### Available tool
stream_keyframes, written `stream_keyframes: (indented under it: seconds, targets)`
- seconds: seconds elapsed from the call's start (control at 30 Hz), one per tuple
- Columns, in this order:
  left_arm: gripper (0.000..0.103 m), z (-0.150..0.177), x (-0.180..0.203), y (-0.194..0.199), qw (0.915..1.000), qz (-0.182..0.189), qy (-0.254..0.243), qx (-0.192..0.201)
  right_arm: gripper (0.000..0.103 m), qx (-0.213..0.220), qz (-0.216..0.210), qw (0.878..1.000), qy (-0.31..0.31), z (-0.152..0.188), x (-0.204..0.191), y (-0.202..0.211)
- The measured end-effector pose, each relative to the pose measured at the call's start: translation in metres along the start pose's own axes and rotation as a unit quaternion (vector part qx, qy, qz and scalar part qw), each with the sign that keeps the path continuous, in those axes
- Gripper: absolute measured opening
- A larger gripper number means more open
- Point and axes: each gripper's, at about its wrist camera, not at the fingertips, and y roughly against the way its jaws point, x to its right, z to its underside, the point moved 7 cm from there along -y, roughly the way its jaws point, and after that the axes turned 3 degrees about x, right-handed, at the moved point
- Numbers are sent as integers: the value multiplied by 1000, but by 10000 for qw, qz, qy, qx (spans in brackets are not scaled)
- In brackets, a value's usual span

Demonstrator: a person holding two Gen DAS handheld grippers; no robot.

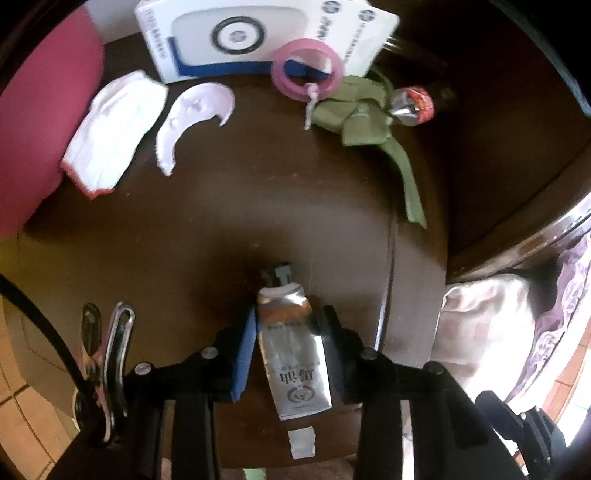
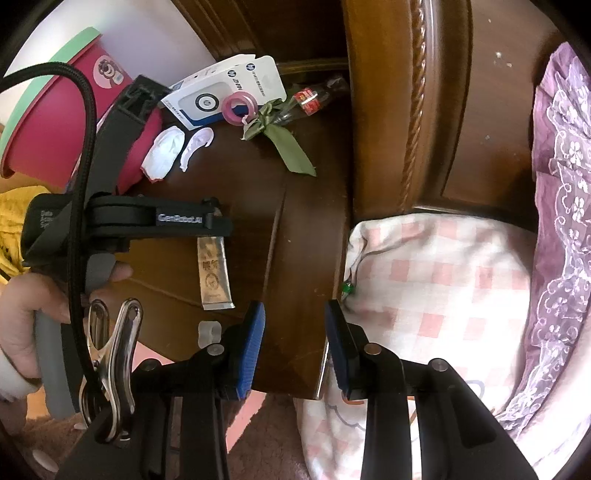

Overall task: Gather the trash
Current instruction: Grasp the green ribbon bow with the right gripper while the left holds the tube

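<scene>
A silver tube (image 1: 291,350) with a dark cap lies flat on the dark wooden table (image 1: 221,221). My left gripper (image 1: 290,314) points straight down over it, and the tube sits between the blue pads. The left pad meets the tube's edge, while a narrow gap shows on the right. In the right wrist view the same tube (image 2: 214,273) sticks out from under the left gripper's black body. My right gripper (image 2: 295,306) hangs open and empty over the table's right edge. A magenta bin (image 2: 62,122) with a green rim stands at the table's left.
Further back on the table lie a crumpled white tissue (image 1: 114,129), a broken white plastic piece (image 1: 192,118), a white box (image 1: 251,33), a pink tape ring (image 1: 306,70), green leaf wrapping (image 1: 365,118) and a red-labelled bottle (image 1: 417,103). A white scrap (image 1: 302,441) lies near the front edge. Checked bedding (image 2: 424,288) borders the right.
</scene>
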Motion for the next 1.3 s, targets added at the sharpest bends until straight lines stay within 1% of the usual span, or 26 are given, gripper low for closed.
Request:
stream_keyframes:
  seconds: [0.1,0.23,0.37,0.5,0.6,0.73,0.9,0.97,1.03,1.07,1.1,1.2,1.23,1.3]
  targets:
    - [36,7,-18,7,9999,53,144,22,35,-4,-2,10000,-1,-1,-1,-1]
    - [36,3,-34,22,9998,-18,100,177,35,50,-13,9999,121,-7,-5,-2]
    - [36,5,-58,32,9994,-154,178,241,35,172,-10,9994,287,-25,-10,-9]
    - [36,11,-79,39,9993,-125,257,228,35,271,5,9986,452,-47,-22,-22]
    - [36,14,-86,40,9995,-119,217,215,35,357,59,9973,645,-67,-35,-32]
    - [36,19,-94,38,9994,-15,245,246,35,472,209,9942,945,-95,-46,-48]
    - [36,25,-96,39,9993,47,220,284,35,490,463,9918,1090,-125,-46,-75]
    - [36,36,-110,43,9993,77,223,299,35,487,579,9907,1131,-136,-45,-86]
    - [36,39,-116,46,9992,121,232,298,35,491,676,9894,1188,-143,-45,-93]
    - [36,43,-121,54,9992,139,233,297,35,490,712,9888,1214,-145,-44,-96]
    - [36,41,-114,51,9992,146,240,297,35,478,739,9884,1239,-148,-44,-99]
    - [36,40,-119,55,9991,188,237,309,34,368,768,9885,1251,-151,-42,-108]
    - [36,38,-110,41,9990,192,238,312,34,310,753,9891,1225,-151,-41,-111]
    - [36,37,-110,45,9990,211,218,326,26,263,649,9911,1132,-150,-40,-112]
